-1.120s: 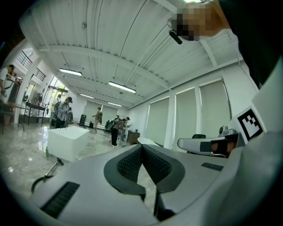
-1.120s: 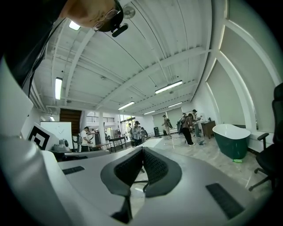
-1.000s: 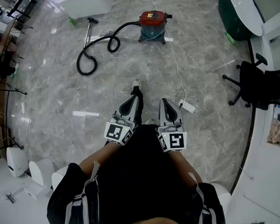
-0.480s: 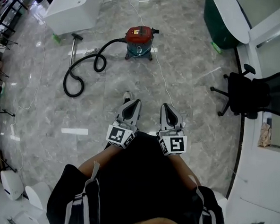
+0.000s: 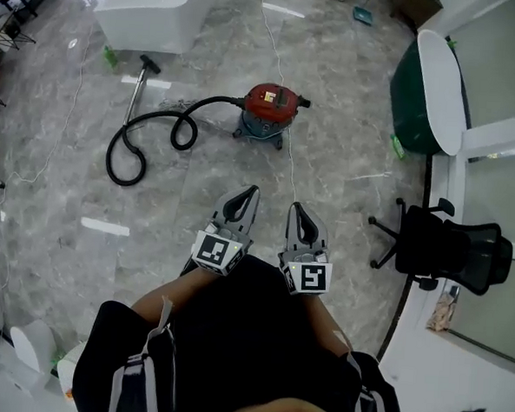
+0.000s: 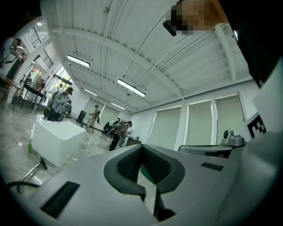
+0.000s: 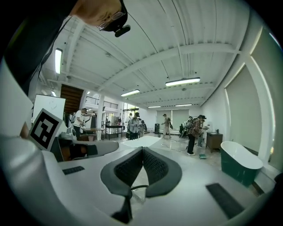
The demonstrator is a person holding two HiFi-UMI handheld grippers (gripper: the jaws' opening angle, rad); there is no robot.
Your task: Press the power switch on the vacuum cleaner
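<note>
- Head view: red vacuum cleaner (image 5: 270,107) on the floor (image 5: 152,225) sits nearer than a second ago, yet well ahead of left tool (image 5: 250,192) and right tool (image 5: 293,208); approach underway, no press yet.
- Left gripper view: jaws pressed together, empty.
- Right gripper view: likewise closed, empty.

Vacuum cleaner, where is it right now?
In the head view, the red vacuum cleaner stands on the floor in the upper middle, its black hose looping off to the left and the dark green tub to its right.
</note>
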